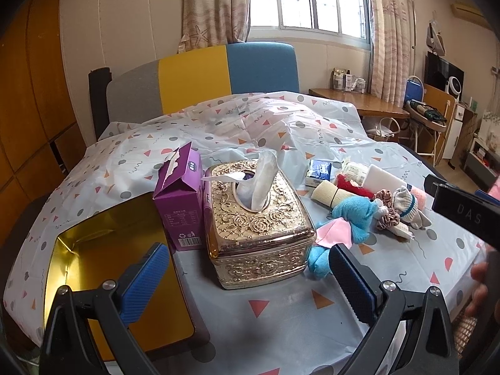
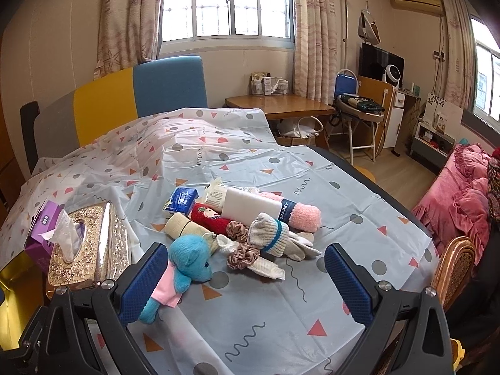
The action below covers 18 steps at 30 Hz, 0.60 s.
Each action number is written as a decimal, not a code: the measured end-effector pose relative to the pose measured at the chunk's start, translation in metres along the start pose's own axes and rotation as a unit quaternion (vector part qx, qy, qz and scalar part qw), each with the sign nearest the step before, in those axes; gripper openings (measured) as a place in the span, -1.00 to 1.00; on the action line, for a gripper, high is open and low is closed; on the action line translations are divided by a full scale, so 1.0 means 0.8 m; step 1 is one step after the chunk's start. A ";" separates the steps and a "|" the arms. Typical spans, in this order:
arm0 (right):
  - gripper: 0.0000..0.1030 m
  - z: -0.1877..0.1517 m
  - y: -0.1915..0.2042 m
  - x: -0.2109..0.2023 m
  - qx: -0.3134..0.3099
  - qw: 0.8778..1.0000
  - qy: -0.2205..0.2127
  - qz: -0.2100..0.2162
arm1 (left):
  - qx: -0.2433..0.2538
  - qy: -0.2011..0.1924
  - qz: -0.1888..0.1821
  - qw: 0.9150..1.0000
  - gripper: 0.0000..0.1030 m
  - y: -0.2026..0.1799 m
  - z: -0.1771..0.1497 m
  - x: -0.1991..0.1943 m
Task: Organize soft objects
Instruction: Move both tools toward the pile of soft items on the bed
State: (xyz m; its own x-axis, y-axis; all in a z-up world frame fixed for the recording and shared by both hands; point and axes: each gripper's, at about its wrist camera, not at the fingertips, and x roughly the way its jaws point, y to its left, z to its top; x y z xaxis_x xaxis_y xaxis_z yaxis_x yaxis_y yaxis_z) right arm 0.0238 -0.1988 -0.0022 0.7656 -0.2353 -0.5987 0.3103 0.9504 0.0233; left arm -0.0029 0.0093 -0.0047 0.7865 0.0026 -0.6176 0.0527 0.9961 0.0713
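Left wrist view: the left claw point(image 1: 247, 273) hangs released above the counter point(image 1: 281, 318), framing the gold tissue box point(image 1: 259, 222).

Right wrist view: the right claw point(image 2: 247, 276) is spread wide, empty; the blue plush toy point(image 2: 187, 265) lies beside its left finger, with rolled towels point(image 2: 281, 209) behind.

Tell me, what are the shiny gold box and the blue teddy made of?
The gold tissue box looks like metal or metal-coated plastic: hard and glossy, with raised rose patterns catching the light. Which one, I cannot tell. The blue teddy looks like soft plush fabric: its surface is fuzzy and matte, and it wears a smooth pink cloth piece.
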 end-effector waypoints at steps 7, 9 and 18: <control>0.99 0.014 -0.031 0.025 0.029 0.999 0.014 0.009 | 0.002 -0.002 -0.027 1.000 1.00 -0.003 -0.001 -0.001; 0.98 0.018 -0.045 0.035 0.044 0.999 0.019 0.004 | 0.004 -0.003 -0.024 1.000 1.00 -0.005 -0.001 0.000; 0.99 0.018 -0.089 0.060 0.078 0.996 0.025 -0.028 | 0.020 0.004 -0.035 0.999 1.00 -0.017 -0.003 0.006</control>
State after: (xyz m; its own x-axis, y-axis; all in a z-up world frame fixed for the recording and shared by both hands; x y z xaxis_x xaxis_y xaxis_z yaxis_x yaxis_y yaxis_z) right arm 0.0466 -0.2809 -0.0209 0.7170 -0.2724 -0.6416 0.4377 0.8923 0.1104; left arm -0.0012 -0.0036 -0.0108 0.7746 -0.0664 -0.6290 0.1322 0.9895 0.0584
